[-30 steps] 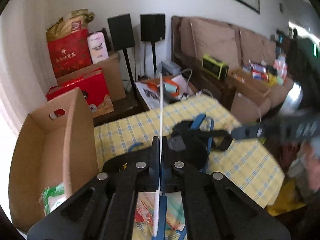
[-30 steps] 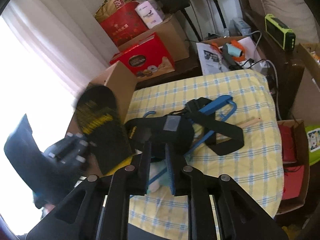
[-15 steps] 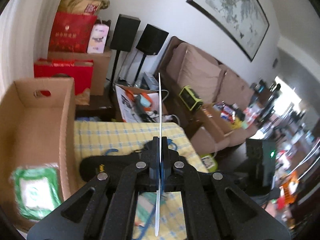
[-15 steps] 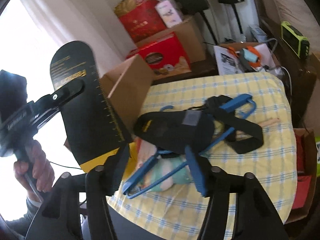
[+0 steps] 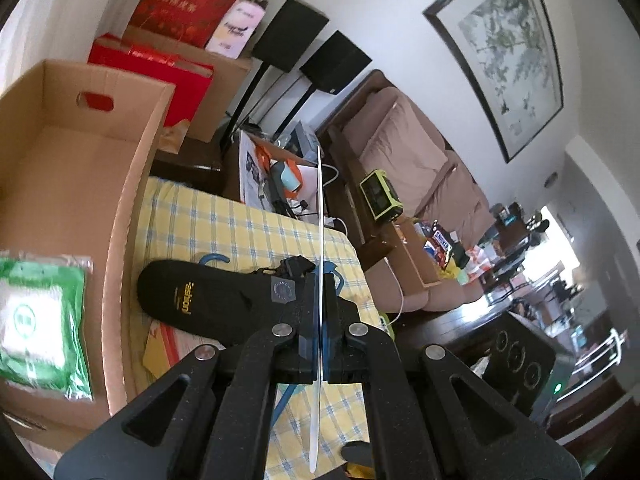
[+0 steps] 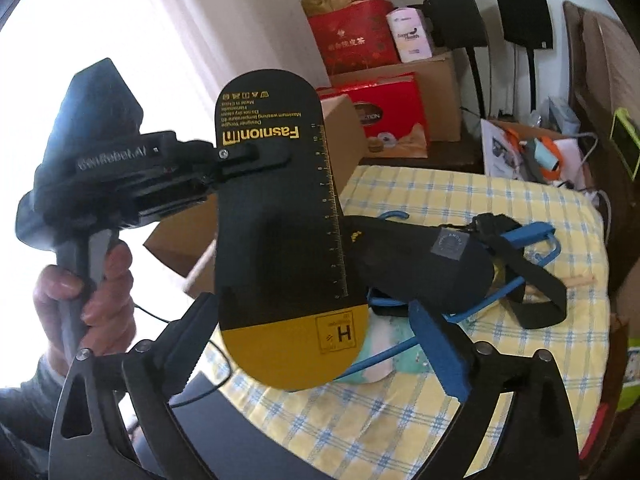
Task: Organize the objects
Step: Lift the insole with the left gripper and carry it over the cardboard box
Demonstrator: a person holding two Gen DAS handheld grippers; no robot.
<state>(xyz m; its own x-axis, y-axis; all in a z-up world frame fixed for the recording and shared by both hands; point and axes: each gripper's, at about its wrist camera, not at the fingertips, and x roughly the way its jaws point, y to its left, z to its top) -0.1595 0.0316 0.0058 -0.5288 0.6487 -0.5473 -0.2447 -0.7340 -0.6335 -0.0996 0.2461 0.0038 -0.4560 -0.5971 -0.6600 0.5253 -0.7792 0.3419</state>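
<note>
while clamped edge-on in left gripper [image 6: 256, 156], insole [image 6: 280, 232] between opening right gripper [image 6: 316, 344] jaws

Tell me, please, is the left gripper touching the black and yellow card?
Touching. The right wrist view shows the left gripper clamped on the black and yellow card's edge; the left wrist view shows its fingers shut on the card edge-on.

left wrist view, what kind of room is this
Most likely a home living room, used for sorting clutter. A brown sofa stands under a framed painting, two black speakers stand on poles by the wall, and a cardboard box sits beside a checked yellow cloth.
</note>
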